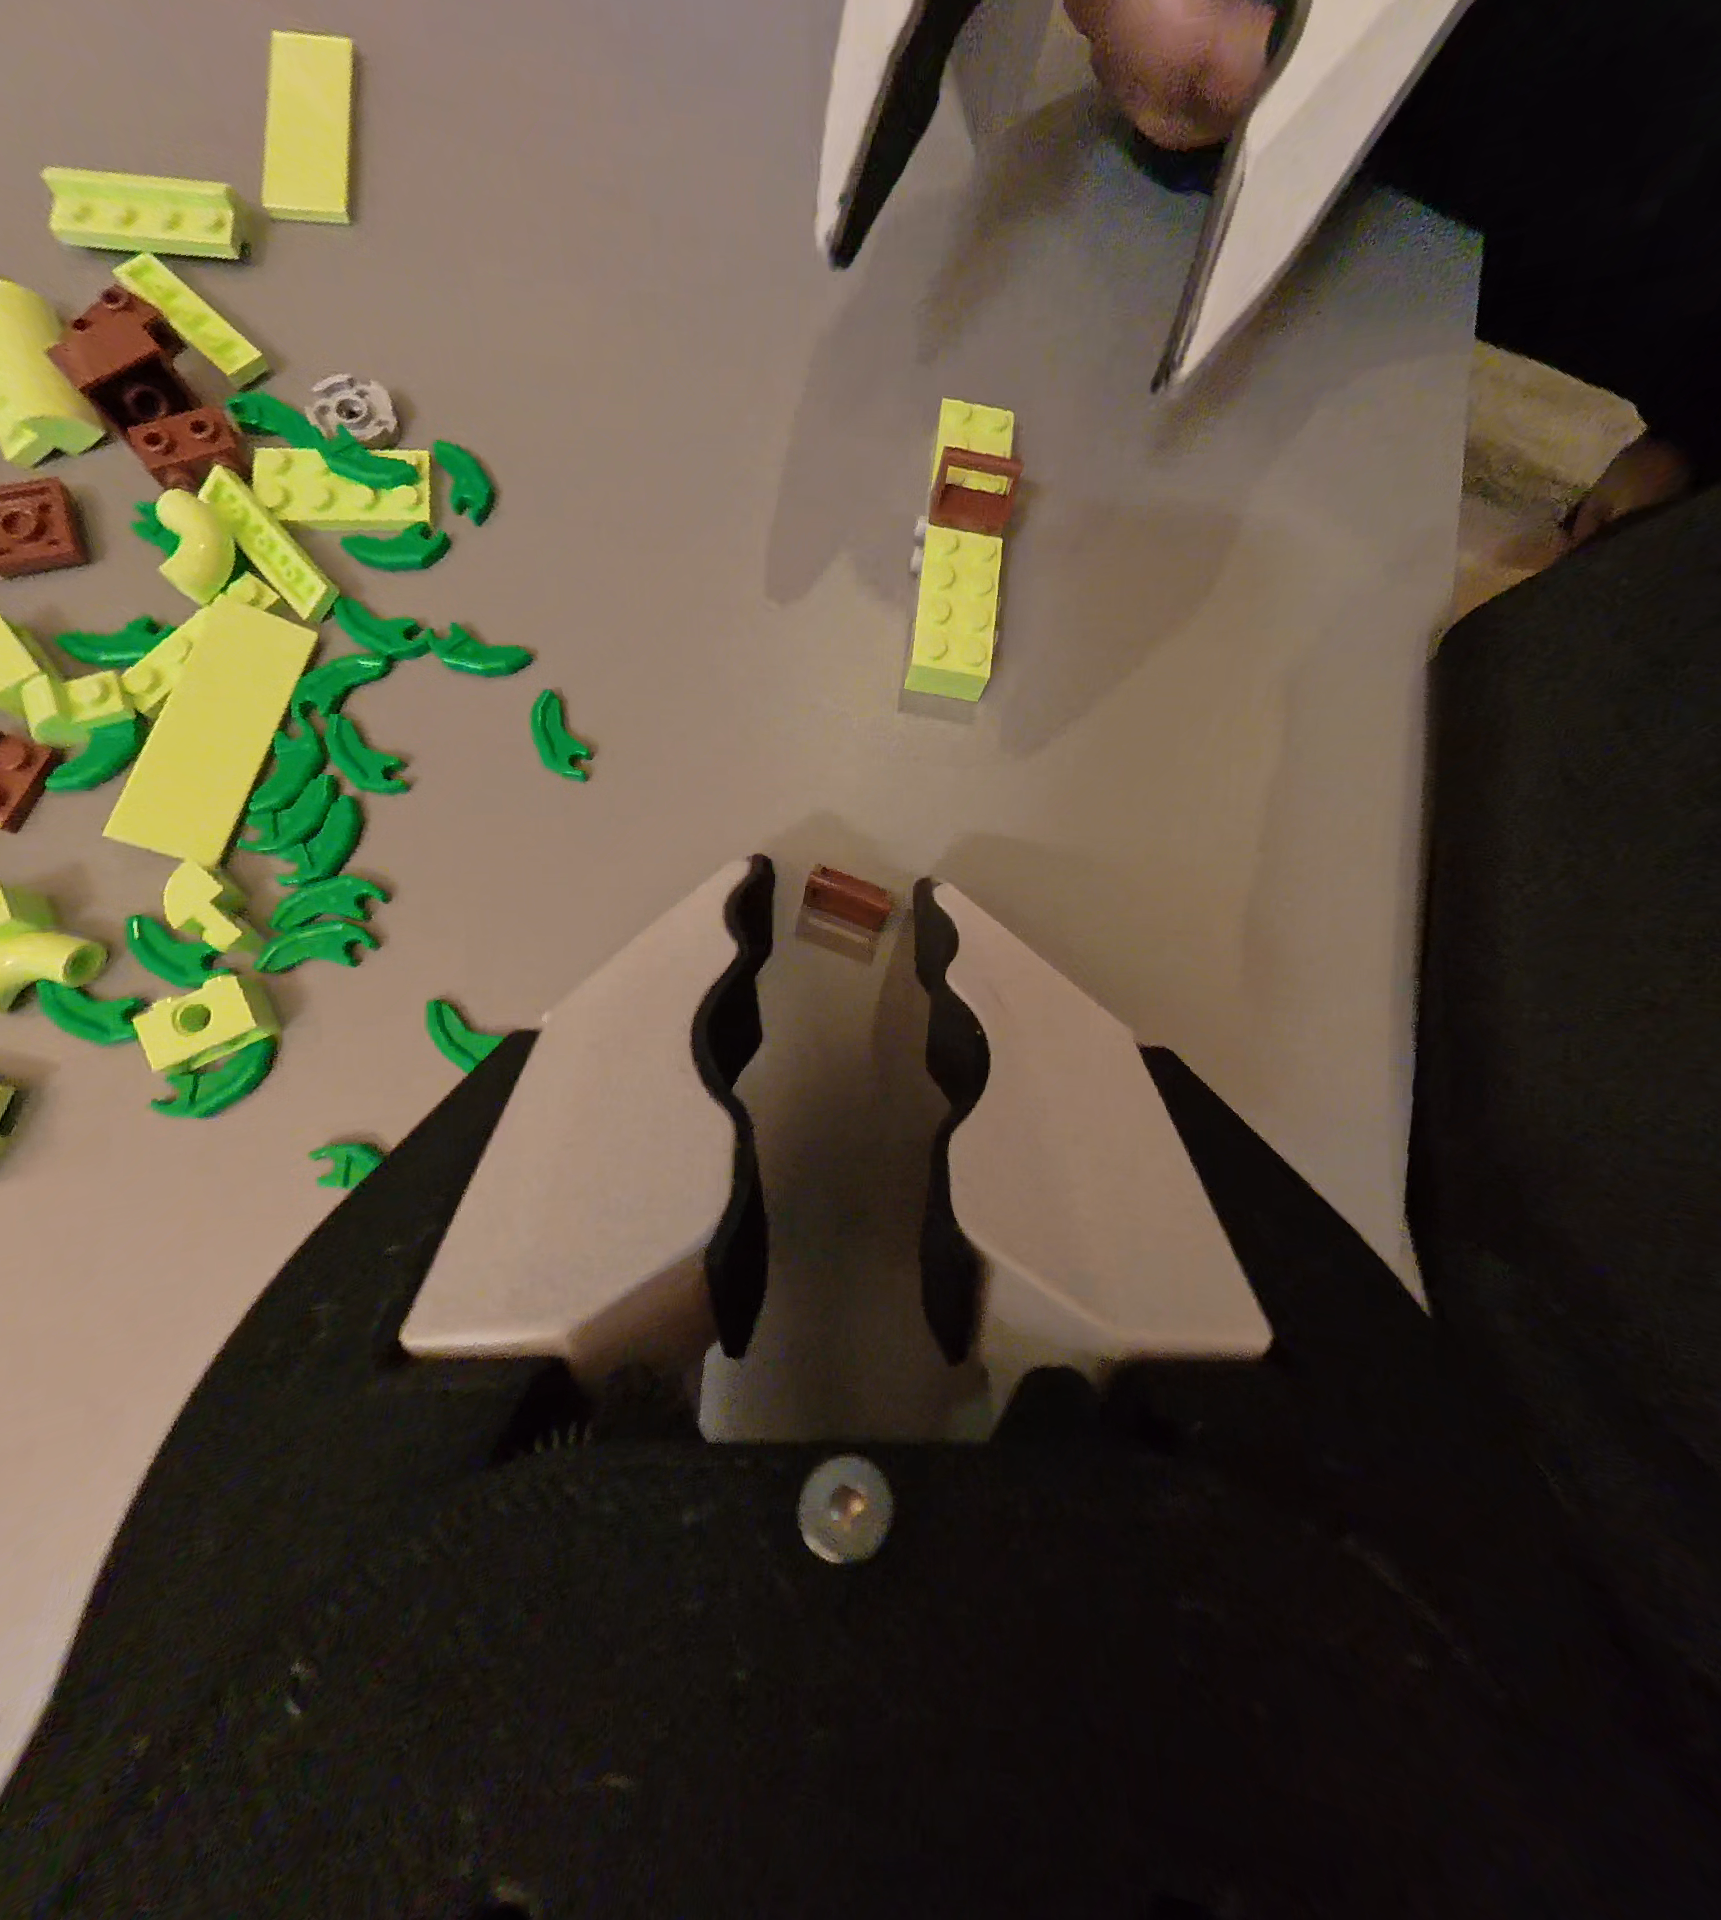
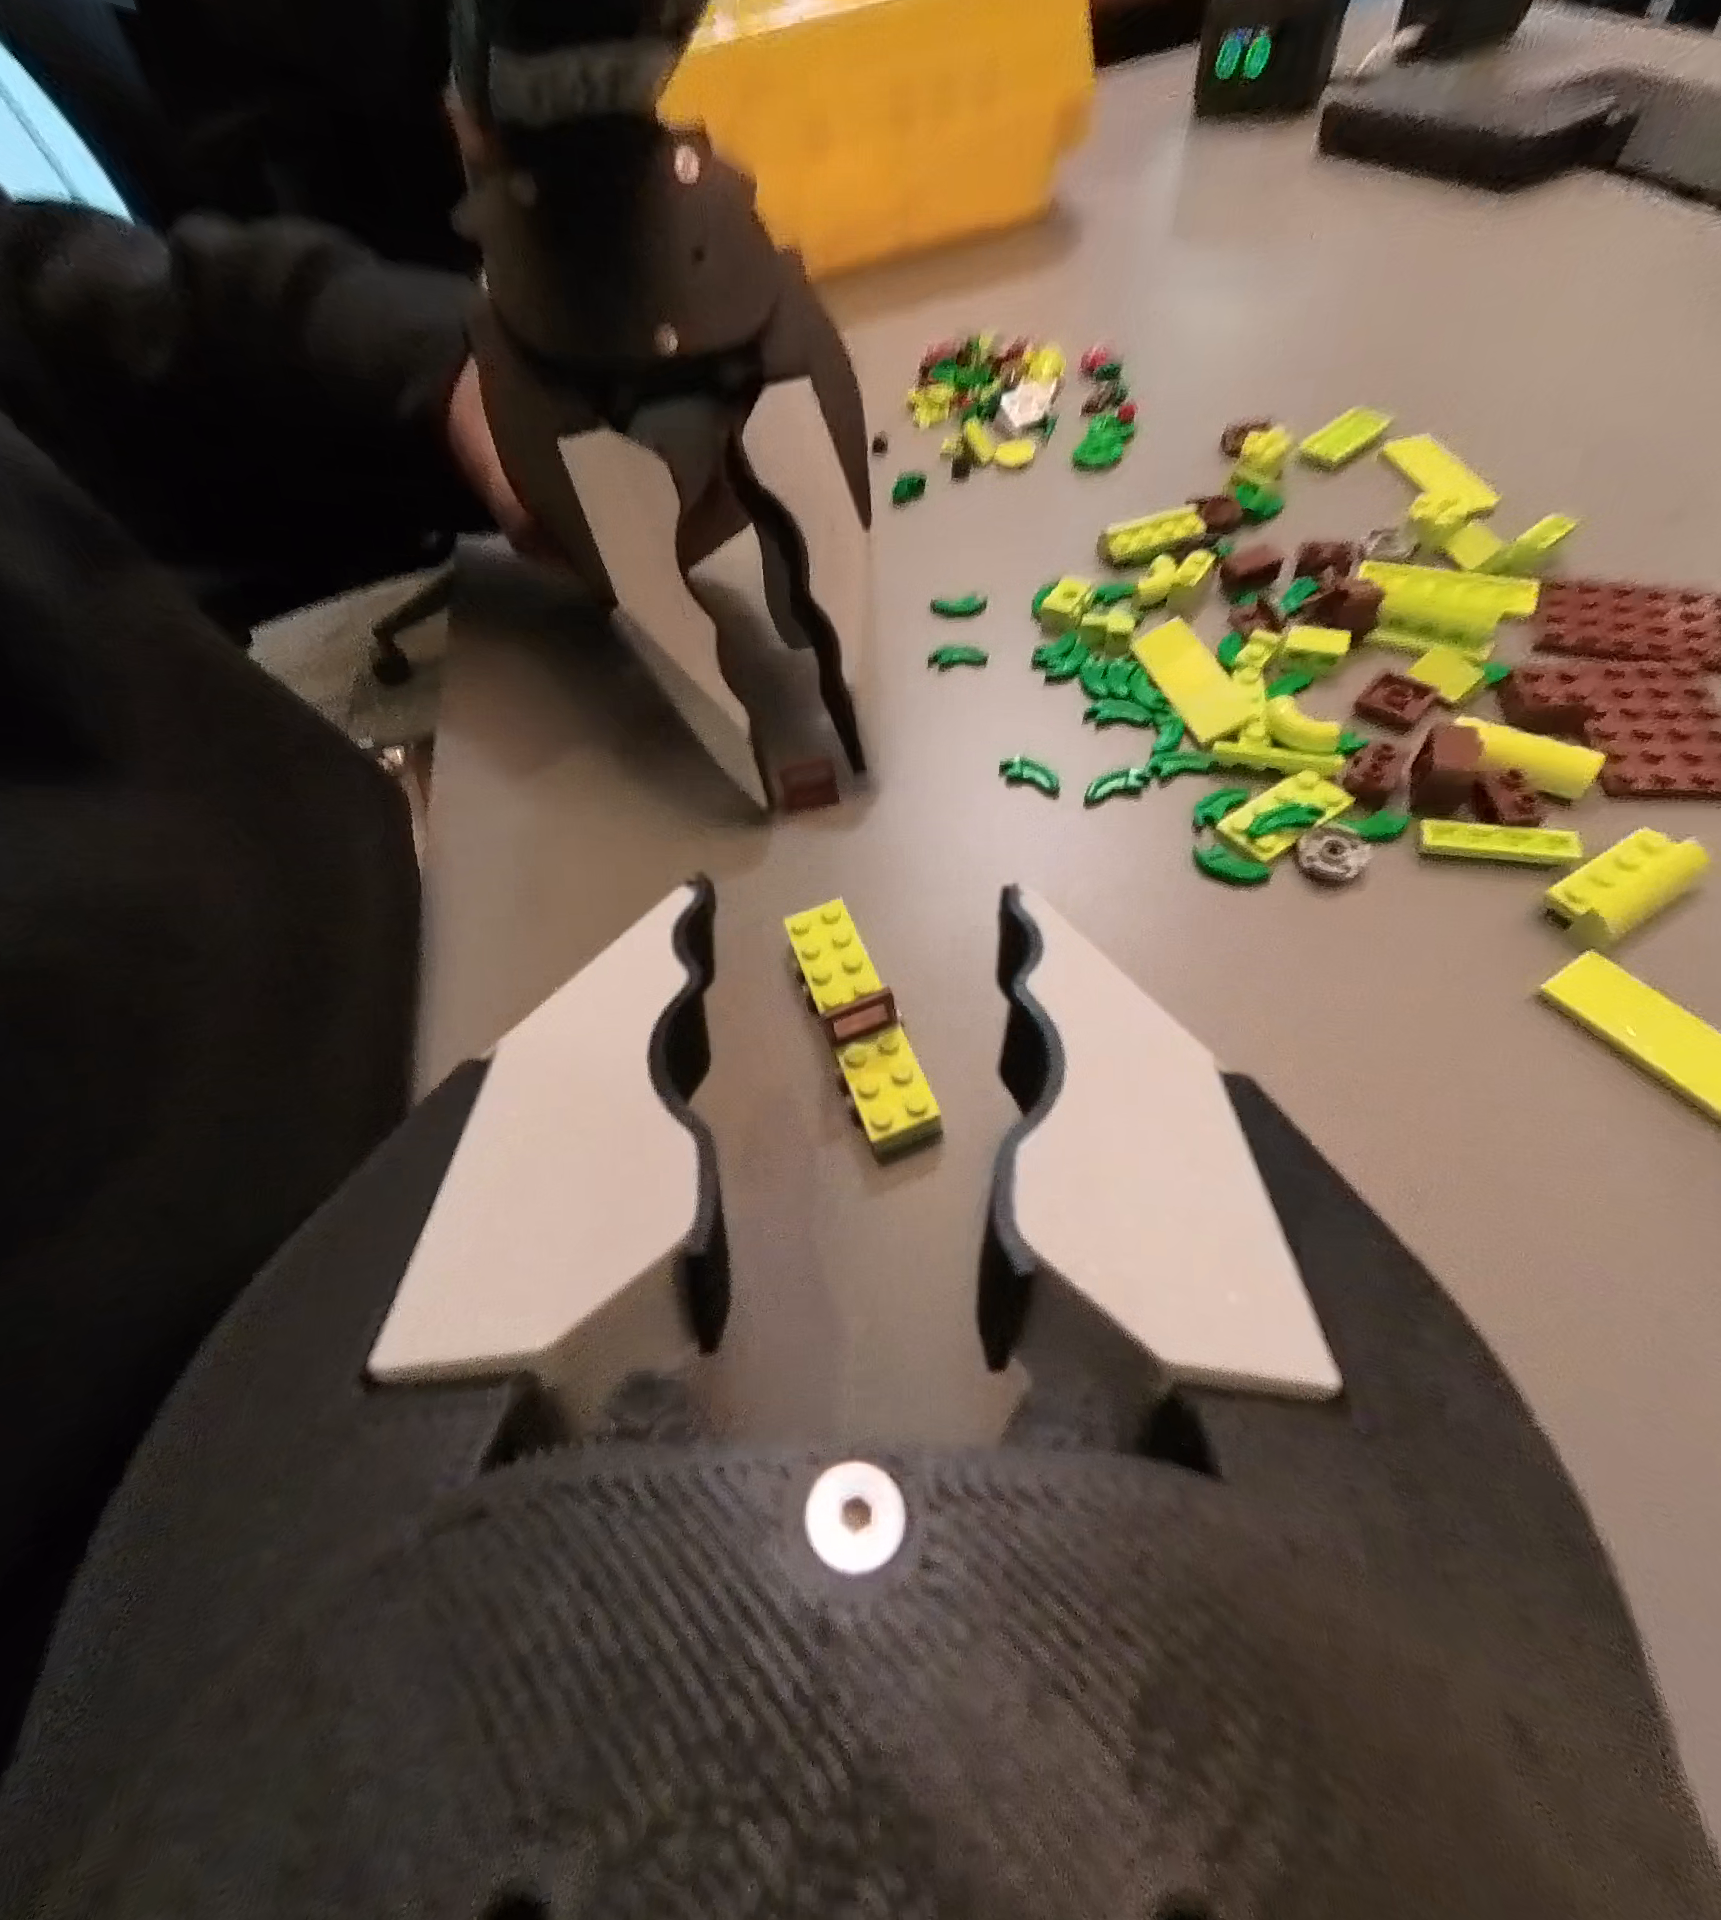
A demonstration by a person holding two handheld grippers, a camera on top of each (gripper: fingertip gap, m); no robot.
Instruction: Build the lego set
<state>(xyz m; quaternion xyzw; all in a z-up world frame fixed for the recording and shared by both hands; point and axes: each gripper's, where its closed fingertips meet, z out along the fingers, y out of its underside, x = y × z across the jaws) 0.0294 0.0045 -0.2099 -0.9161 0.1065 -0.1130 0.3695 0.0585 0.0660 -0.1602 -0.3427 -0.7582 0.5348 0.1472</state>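
A small brown piece (image 1: 843, 920) lies on the grey table (image 1: 627, 312) between the fingertips of my left gripper (image 1: 840, 878). The gripper is open, with a thin gap on each side of the piece. Ahead lies a long lime-green brick assembly (image 1: 960, 603) with a brown clip piece (image 1: 981, 488) across it. My right gripper (image 2: 856, 894) is open and empty, hovering with the lime assembly (image 2: 830, 951) and its brown clip (image 2: 861, 1020) between its fingers, not touching. The right wrist view also shows the left gripper (image 2: 809, 784) around the brown piece (image 2: 807, 781). The right gripper (image 1: 1001, 317) shows at the top of the left wrist view.
A pile of loose lime, brown and green pieces (image 1: 212, 675) lies left of the left gripper; it also shows in the right wrist view (image 2: 1303, 665), beside brown plates (image 2: 1645, 686). A yellow box (image 2: 887, 125) stands at the back. The table edge (image 1: 1448, 623) runs close on the right.
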